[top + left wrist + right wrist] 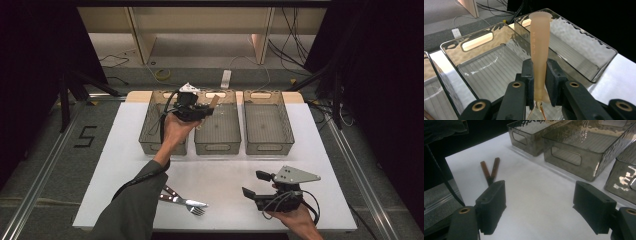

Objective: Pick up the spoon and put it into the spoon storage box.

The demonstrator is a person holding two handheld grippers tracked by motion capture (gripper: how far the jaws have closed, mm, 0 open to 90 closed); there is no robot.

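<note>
My left gripper (202, 111) hangs over the back bins, between the left bin (150, 136) and the middle bin (218, 147). It is shut on a utensil with a pale peach handle (214, 101). In the left gripper view the handle (539, 45) stands upright between the jaws of the left gripper (539, 67), above the middle bin (477, 41); a thin copper-coloured metal part shows below the pads. My right gripper (253, 183) rests low near the front right of the table, open, with nothing between the jaws of the right gripper (540, 205).
A third clear grey bin (268, 147) stands at the back right. A knife (187, 201) and a fork (196, 210) lie near the front edge, partly under the person's left sleeve. Their brown handles (490, 171) lie to the left in the right gripper view. The white table (225, 175) ends close behind the bins.
</note>
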